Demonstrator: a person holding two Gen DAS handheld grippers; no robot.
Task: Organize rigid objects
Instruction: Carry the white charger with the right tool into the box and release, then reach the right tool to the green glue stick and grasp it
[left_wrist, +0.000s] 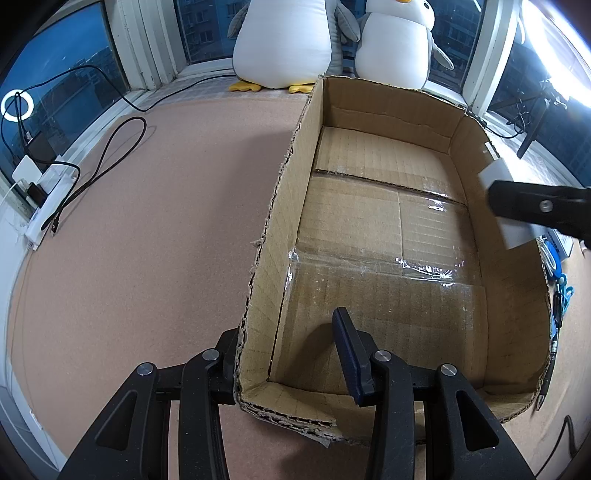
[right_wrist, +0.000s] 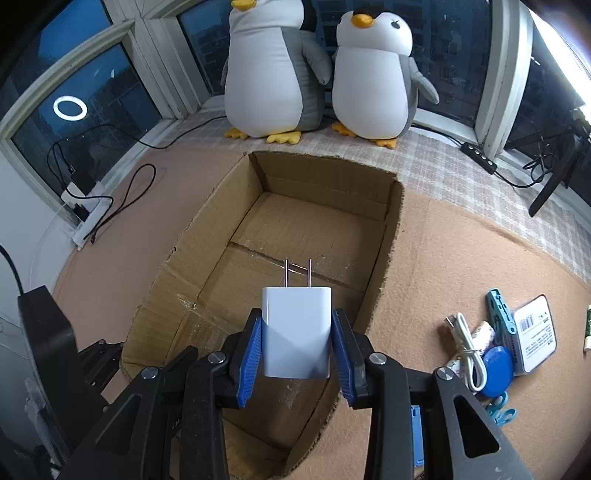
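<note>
Right tongs (right_wrist: 297, 345): closed on a white charger (right_wrist: 296, 332), the blue pads pressing its two side faces; nothing slack in the hold.
Charger: upright in the grip, its long axis running forward along the tongs, the two metal prongs pointing away from the camera toward the far edge of the surface.
Charger's place: in the air over the near half of the cardboard box (right_wrist: 393, 236), inside the line of the box's right wall as seen from the right wrist view. From the left wrist view it shows just above that same wall, so exactly how far over the box it sits I cannot tell.
Left tongs (left_wrist: 291, 354): clamped on the near left corner of the box, one finger outside the wall, the other inside; they appear to steady it.
Box: open-topped and bare inside, taped bottom showing, standing mid-surface.
Key relation: the box floor lies straight below and slightly ahead of the right tongs; judged from this, the coming move is a short drop and release, and the right hand is the one to make it.
Waiting items: a small pile (right_wrist: 495, 347) of a white cable, a blue disc, a clip and a label card, toward the right edge of the surface.
Beyond: two plush penguins (right_wrist: 273, 74) on the window ledge past the far edge.
</note>
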